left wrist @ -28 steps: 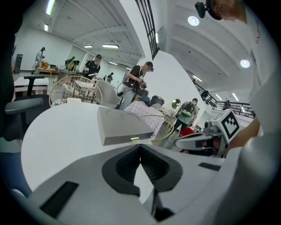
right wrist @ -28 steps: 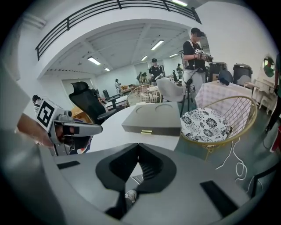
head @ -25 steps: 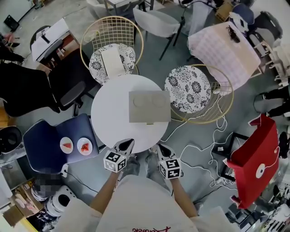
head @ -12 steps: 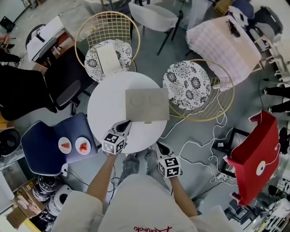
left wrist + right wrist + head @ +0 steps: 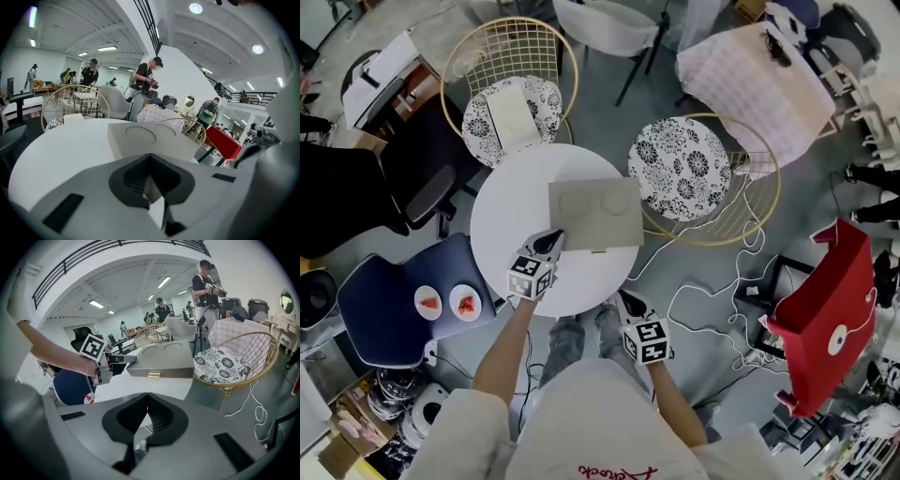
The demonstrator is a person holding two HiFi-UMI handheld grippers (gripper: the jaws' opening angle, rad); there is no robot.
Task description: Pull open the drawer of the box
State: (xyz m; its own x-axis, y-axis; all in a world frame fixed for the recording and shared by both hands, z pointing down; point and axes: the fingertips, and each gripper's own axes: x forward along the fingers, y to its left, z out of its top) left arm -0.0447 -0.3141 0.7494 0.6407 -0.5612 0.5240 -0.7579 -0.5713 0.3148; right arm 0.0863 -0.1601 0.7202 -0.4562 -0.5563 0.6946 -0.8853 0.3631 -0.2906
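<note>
Right now we hold the left tongs (image 5: pixel 554 238) low over the round white counter (image 5: pixel 502 220), and their two tips are pressed together with nothing pinched between them. Just ahead of those tips, a little to their right, lies the flat grey box (image 5: pixel 595 214) with two round hollows (image 5: pixel 586 203) in its top. The same box fills the middle ground past the left tongs (image 5: pixel 150 157) in the left gripper view, lying flat on the counter (image 5: pixel 61 150). Seen from the right gripper view, the left tongs (image 5: pixel 132 358) reach the box (image 5: pixel 164 357) at its near left corner. They look to be touching it there, though we cannot be sure.

The drawer (image 5: pixel 161 371) is in the side of the box that faces the right tongs. It sits flush and shut, with a small gold handle (image 5: pixel 153 375) at its middle. Neither pair of tongs is on that handle.

We carry the right tongs (image 5: pixel 622 299) nearer our body, off the near edge of the counter and over the floor, well apart from the box. Their tips (image 5: pixel 147 394) are pressed together as well and hold nothing.

Beyond the right tongs, to the right of the box, stands a wire chair with a patterned cushion (image 5: pixel 680 169). To the left of the left tongs is a blue chair (image 5: pixel 389 300) bearing two small plates (image 5: pixel 428 303). A white cable (image 5: pixel 703 309) trails on the floor to the right of the right tongs
</note>
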